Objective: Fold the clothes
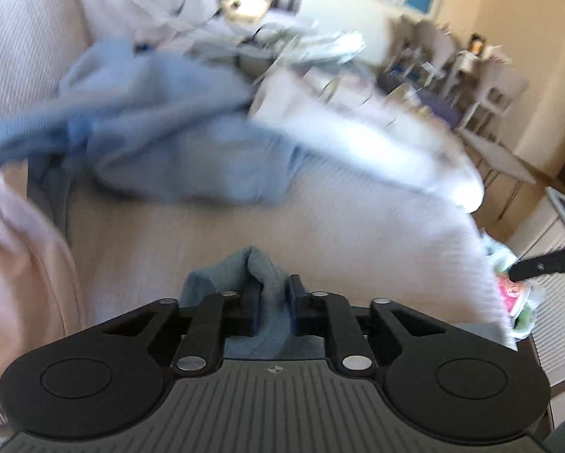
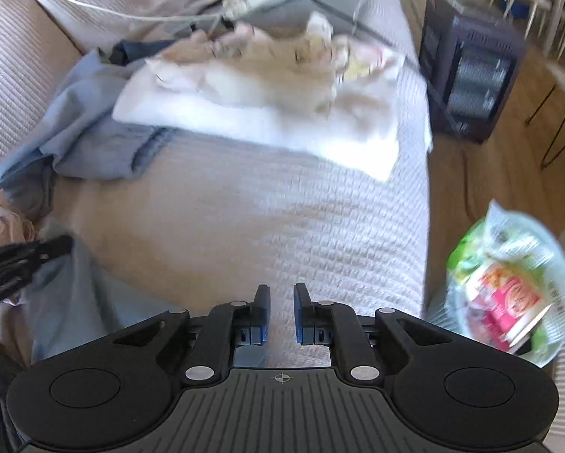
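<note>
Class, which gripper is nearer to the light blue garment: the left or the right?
Left. The left gripper is shut on the light blue garment. The right gripper is open over bare bedcover, beside it.

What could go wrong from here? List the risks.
1. The left tool pinches only a small bunch of the blue garment, so it may slip out.
2. The right tool is open and holds nothing, so the cloth hangs from one point and may fold crooked.
3. The plastic bag beside the bed edge could be knocked.

Bed w/ ribbed white cover (image 2: 244, 204) — blue garment (image 2: 93, 139), white folded pile (image 2: 267, 113) on it.
</note>
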`<state>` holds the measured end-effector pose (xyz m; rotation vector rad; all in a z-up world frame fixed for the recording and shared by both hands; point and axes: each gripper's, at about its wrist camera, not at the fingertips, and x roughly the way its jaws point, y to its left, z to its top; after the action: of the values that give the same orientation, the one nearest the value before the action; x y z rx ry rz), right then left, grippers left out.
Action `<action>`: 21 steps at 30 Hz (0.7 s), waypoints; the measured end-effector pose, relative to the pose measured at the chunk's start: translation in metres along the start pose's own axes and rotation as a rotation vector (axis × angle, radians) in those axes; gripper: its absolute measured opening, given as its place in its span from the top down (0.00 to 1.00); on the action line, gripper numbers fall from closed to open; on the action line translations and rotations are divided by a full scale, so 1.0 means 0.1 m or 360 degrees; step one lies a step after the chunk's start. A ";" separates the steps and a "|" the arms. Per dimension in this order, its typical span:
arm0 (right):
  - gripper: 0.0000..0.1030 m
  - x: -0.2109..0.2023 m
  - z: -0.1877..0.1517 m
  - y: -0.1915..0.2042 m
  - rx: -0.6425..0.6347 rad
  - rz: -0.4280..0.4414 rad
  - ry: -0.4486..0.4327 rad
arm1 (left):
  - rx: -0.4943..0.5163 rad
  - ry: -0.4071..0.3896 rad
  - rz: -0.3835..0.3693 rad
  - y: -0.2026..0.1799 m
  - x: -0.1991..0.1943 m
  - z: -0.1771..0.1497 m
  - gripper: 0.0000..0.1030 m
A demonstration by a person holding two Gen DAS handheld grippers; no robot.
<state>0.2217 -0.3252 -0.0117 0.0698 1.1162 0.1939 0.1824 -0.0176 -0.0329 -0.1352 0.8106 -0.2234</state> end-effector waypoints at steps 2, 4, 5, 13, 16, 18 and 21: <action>0.84 0.12 -0.02 -0.08 0.0100 0.0036 0.0065 | -0.0031 0.0018 -0.0021 0.09 -0.07 -0.07 0.72; 0.80 0.14 -0.09 -0.19 0.0181 0.0103 0.0101 | -0.0045 0.0030 -0.0027 0.18 -0.19 -0.10 0.58; 0.76 0.13 -0.14 -0.24 0.0204 0.0126 0.0109 | -0.0052 0.0035 -0.0030 0.23 -0.25 -0.12 0.56; 0.41 -0.16 -0.45 -0.45 0.0309 0.0126 0.0047 | 0.0004 0.0003 0.0026 0.37 -0.56 -0.18 0.37; 0.41 -0.25 -0.58 -0.53 0.0361 0.0127 0.0042 | -0.0014 -0.0034 0.0012 0.40 -0.68 -0.17 0.33; 0.41 -0.30 -0.64 -0.55 0.0369 0.0141 0.0042 | -0.0009 -0.0052 0.0027 0.42 -0.74 -0.18 0.27; 0.40 -0.33 -0.67 -0.57 0.0348 0.0177 0.0034 | -0.0001 -0.0078 0.0048 0.46 -0.84 -0.20 0.25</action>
<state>0.1542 -0.3898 -0.0206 0.3253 1.1526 0.1714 0.1182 0.0473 0.0026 -0.1284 0.7632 -0.1905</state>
